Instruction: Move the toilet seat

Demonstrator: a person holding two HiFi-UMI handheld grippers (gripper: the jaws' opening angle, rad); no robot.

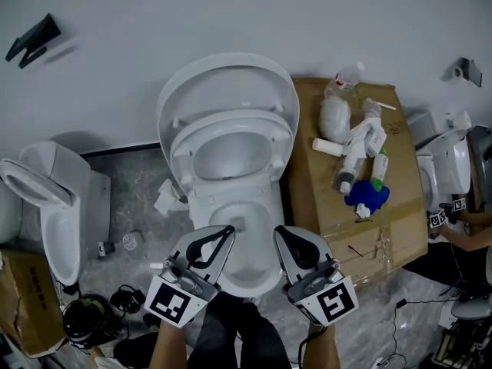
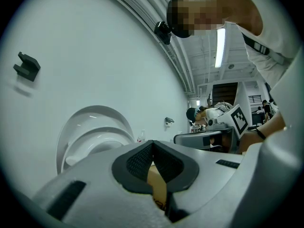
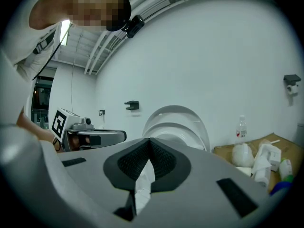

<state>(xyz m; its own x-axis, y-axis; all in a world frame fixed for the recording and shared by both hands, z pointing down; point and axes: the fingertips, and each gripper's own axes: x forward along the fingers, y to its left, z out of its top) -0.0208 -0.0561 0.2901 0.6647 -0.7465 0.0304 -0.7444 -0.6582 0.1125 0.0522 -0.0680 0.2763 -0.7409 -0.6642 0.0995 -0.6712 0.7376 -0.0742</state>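
Observation:
A white toilet (image 1: 231, 271) stands against the wall, with its lid (image 1: 223, 75) raised and its ring seat (image 1: 231, 129) tilted up in front of the lid. My left gripper (image 1: 229, 231) and right gripper (image 1: 280, 232) are side by side over the bowl's front rim, both shut and empty, pointing toward the wall. In the left gripper view the shut tips (image 2: 152, 145) aim level, with the raised seat (image 2: 95, 141) to the left. The right gripper view has its shut tips (image 3: 149, 141) just below the seat (image 3: 183, 129). Neither gripper touches the seat.
A cardboard box (image 1: 400, 198) right of the toilet carries bottles and a blue object (image 1: 367, 195). A second toilet (image 1: 54, 198) stands at the left. Crumpled paper (image 1: 167, 198) lies on the floor between them. Another box (image 1: 27, 298) and cables sit at the lower left.

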